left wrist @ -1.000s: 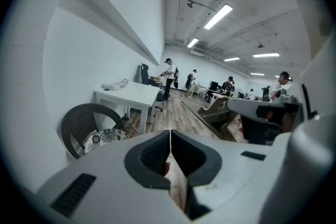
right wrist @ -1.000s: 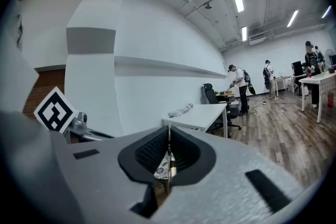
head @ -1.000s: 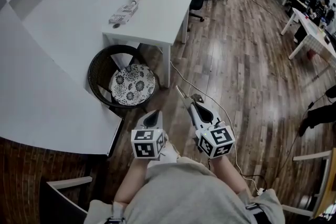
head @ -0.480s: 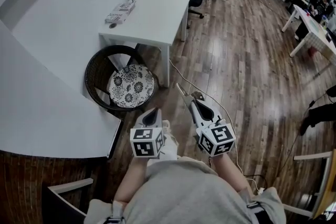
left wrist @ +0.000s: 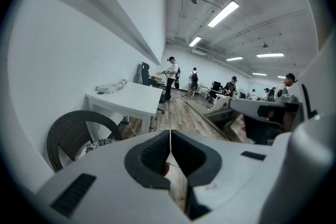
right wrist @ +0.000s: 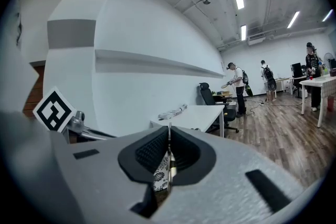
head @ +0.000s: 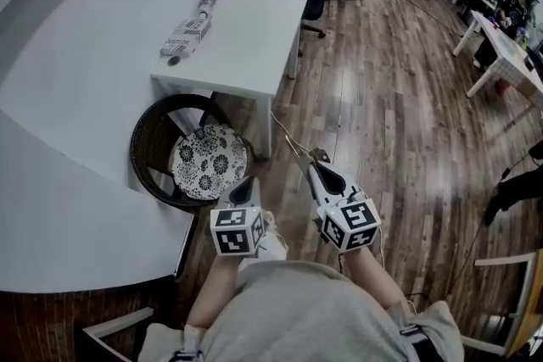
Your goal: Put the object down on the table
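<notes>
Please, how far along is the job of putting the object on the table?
Done, it seems: a wrapped bundle lies on the white table. In hand: nothing I can see; the left claw and right claw are both shut, away from the table. Still to do: probably nothing, unless another object comes.

Gleaming glossy on the wood-plank floor (head: 399, 123), throwing back pale light. Looking smooth and matt white on the small table (head: 254, 21). Showing dark, rough woven wicker on the round chair (head: 142, 157), with soft printed cloth on its cushion (head: 208, 161). Appearing as matt, finely grained grey plastic on the shells of the left gripper (left wrist: 170, 139) and right gripper (right wrist: 168, 131), with dark ribbed rubbery pads (right wrist: 153, 150). Glinting like bare metal along the thin strip (right wrist: 169, 157) pinched between the right pads. Looking like soft grey cloth on the person's shirt (head: 297, 309).
</notes>
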`<state>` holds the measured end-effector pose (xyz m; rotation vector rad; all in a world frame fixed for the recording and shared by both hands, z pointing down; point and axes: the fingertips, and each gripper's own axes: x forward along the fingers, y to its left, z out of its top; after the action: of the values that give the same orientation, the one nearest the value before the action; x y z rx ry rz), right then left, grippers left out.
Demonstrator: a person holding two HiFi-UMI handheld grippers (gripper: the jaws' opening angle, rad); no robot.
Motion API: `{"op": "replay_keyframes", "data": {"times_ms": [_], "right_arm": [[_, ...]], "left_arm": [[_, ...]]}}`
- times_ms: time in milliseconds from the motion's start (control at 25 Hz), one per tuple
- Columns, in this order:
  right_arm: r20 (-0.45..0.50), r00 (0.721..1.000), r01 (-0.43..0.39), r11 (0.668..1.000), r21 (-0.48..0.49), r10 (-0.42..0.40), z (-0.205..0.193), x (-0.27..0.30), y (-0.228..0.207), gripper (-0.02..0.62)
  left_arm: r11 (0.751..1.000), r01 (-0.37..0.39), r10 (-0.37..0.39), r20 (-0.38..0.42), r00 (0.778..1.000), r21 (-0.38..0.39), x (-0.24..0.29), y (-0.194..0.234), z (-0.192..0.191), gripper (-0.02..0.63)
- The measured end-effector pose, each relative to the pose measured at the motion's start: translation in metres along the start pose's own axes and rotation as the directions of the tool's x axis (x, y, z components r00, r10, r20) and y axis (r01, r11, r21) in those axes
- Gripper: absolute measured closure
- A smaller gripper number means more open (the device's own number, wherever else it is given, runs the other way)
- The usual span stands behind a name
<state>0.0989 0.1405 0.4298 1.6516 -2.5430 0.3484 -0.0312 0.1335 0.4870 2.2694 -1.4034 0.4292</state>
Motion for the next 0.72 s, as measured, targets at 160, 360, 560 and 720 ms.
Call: {"op": "replay_keyframes", "data": {"times_ms": [160,360,560,720], "right_arm": [[0.003,1.0,0.014,1.0,-0.004,-0.014,0.018,0.036,-0.016,0.58],[0.013,1.0,0.027,1.0,-0.009,-0.026,0.035,0.084,-0.03,0.58],[0.016,0.999,0.033,0.999,-0.012,-0.033,0.045,0.135,-0.04,0.58],[0.014,0.999,0.042,0.999,-0.007,-0.042,0.051,0.164,-0.049,0.58]], "left_arm": [[1.0,0.008,-0.008,-0.006,1.0,0.02,0.03,0.015,0.026,0.597],[1.0,0.015,-0.014,-0.01,1.0,0.023,0.064,0.042,0.054,0.597],[1.0,0.021,-0.02,-0.013,1.0,0.019,0.102,0.072,0.077,0.597],[0.999,0.026,-0.026,-0.021,0.999,0.025,0.126,0.089,0.092,0.597]]}}
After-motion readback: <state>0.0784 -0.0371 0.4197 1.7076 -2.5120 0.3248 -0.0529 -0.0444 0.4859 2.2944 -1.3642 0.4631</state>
